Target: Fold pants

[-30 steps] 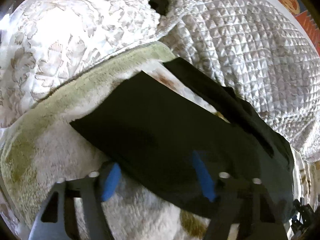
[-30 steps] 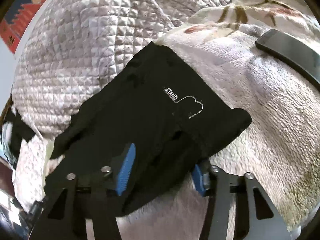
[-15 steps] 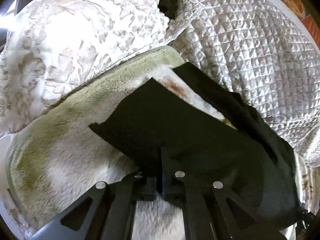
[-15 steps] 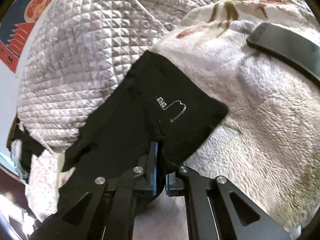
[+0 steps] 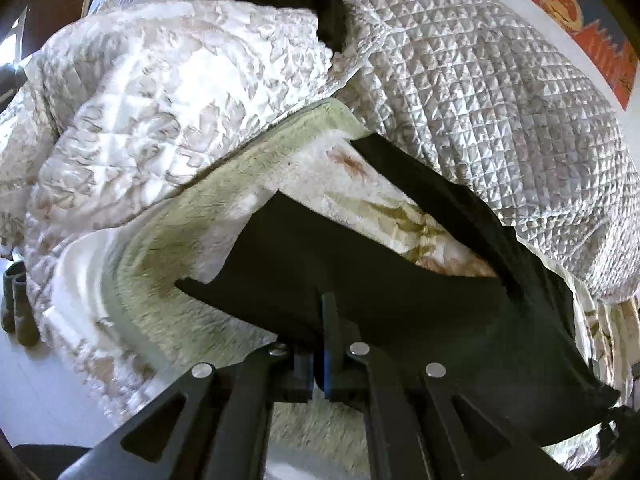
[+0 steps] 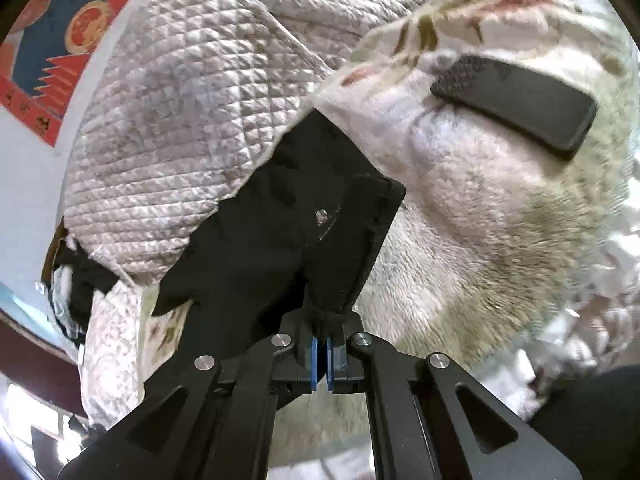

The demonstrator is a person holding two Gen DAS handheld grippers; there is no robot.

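At the bottom centre of both wrist views my jaws are pressed together on black cloth. My left gripper has pinched an edge of the black pants, which fill the lower middle of that frame and rise off the fleece blanket at the held edge; one leg runs as a dark strip toward the upper right, lying against the quilted cover. My right gripper shows its blue pads nearly touching, with a bunched corner of the pants caught between them. From that pinch the cloth spreads up and to the left of the frame, its upper edge tucked against the quilted cover, and a small pale mark shows near its middle. A dark phone lies flat on the fleece blanket in the upper right of the right wrist view, well apart from the pants
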